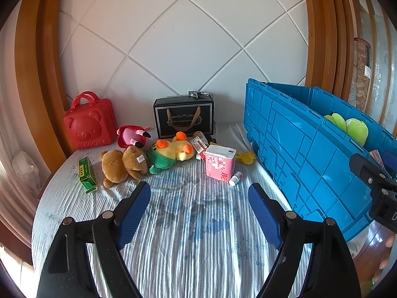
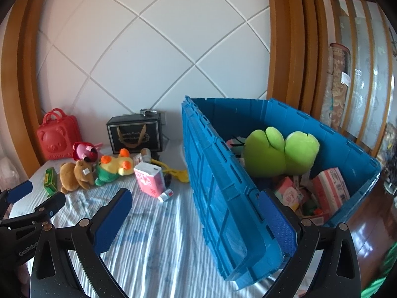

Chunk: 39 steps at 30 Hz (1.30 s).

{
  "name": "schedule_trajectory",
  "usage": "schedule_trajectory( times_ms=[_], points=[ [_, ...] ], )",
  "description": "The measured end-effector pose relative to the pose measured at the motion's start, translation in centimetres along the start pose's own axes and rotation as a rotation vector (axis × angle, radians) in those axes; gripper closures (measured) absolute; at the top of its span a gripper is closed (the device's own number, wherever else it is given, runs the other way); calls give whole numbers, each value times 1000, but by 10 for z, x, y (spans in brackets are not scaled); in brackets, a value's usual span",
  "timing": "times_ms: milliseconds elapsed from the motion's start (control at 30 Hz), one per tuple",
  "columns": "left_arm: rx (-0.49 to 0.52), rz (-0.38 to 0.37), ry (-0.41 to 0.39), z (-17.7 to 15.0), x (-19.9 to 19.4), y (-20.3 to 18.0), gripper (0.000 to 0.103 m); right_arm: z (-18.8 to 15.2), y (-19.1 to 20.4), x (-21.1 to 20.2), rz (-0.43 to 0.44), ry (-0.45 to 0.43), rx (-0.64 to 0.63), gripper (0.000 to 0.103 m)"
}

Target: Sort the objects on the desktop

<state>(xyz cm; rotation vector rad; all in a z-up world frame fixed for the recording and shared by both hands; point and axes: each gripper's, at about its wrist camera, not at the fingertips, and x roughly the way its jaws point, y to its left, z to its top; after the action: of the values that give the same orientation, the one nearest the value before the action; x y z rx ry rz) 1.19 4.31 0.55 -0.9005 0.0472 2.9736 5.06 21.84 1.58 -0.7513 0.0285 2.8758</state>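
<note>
Striped cloth (image 1: 188, 236) covers my table; the blue crate (image 1: 310, 164) sits at three o'clock. Both my left gripper (image 1: 199, 211) and right gripper (image 2: 196, 221) gape empty. I'd approach the pink tissue pack (image 1: 220, 165) at twelve o'clock squarely, gripping its flat sides.

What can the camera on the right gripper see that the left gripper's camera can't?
Only the right wrist view looks down into the blue crate: pink boxes lie at the bottom beside the whole green plush.

Only the left wrist view shows the left gripper head-on, open over the striped cloth.

Both show the red bear case, black gift box, brown teddy, yellow duck plush, pink tissue pack, green box and small white bottle.
</note>
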Motion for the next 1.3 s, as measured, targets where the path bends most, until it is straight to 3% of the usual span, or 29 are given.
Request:
schedule_trajectory(
  times_ms=[533, 867, 1067, 1300],
  points=[
    [-11, 12, 7, 3, 13, 11, 22, 3, 10, 17, 19, 14, -18, 0],
    [-27, 32, 37, 8, 41, 26, 22, 9, 29, 44, 64, 40, -44, 0],
    [-44, 73, 103, 5, 75, 48, 22, 13, 49, 75, 121, 77, -64, 0],
    [-87, 158, 210, -2, 131, 95, 22, 12, 75, 143, 194, 180, -90, 0]
  ],
)
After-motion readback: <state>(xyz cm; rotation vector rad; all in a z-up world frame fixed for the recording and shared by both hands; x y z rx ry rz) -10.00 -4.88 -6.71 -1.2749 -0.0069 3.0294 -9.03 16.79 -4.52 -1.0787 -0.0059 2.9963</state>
